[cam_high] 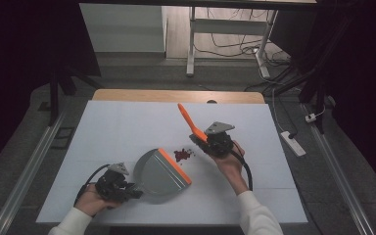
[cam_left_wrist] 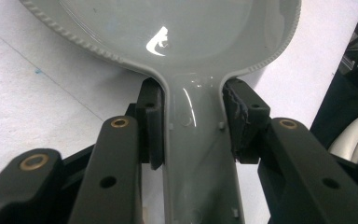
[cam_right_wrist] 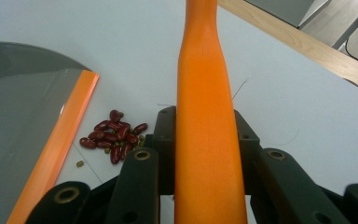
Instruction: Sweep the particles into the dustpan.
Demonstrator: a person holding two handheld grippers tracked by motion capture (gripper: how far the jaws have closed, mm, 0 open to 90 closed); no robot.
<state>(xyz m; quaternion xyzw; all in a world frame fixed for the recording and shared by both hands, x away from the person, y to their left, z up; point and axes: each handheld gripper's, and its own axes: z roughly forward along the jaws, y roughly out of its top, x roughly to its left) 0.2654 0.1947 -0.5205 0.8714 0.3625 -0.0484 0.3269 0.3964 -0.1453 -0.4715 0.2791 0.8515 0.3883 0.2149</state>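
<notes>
Forearms in white sleeves enter from the bottom of the high view. At lower left, the left gripper point(cam_high: 127, 192) sits low on the white table point(cam_high: 117, 127), its cable looping behind the hand. Its jaws pinch the grey handle of the dustpan point(cam_high: 157, 175); in the left gripper view the two black pads press the narrow neck from both sides, just below where the dustpan point(cam_left_wrist: 177, 32) widens into its ribbed-edged bowl. The pan lies flat on the table, slightly left of centre in the high view, with its orange lip point(cam_high: 175, 166) facing right and up toward the middle.

Just right of that lip, touching nothing, a small heap of red beans point(cam_high: 182, 154) lies on the table. In the right gripper view the beans point(cam_right_wrist: 114, 136) sit at centre left, near the lip point(cam_right_wrist: 58, 144), with a few green ones scattered among and around them.

Right of the beans in the high view, the right gripper point(cam_high: 199, 139) is held above the table, its grey plate on top. Its jaws clamp the orange brush handle point(cam_high: 190, 122), which slants toward the upper left. In the right gripper view the handle point(cam_right_wrist: 207, 140) rises between the jaws to the top edge; the bristles are hidden.
</notes>
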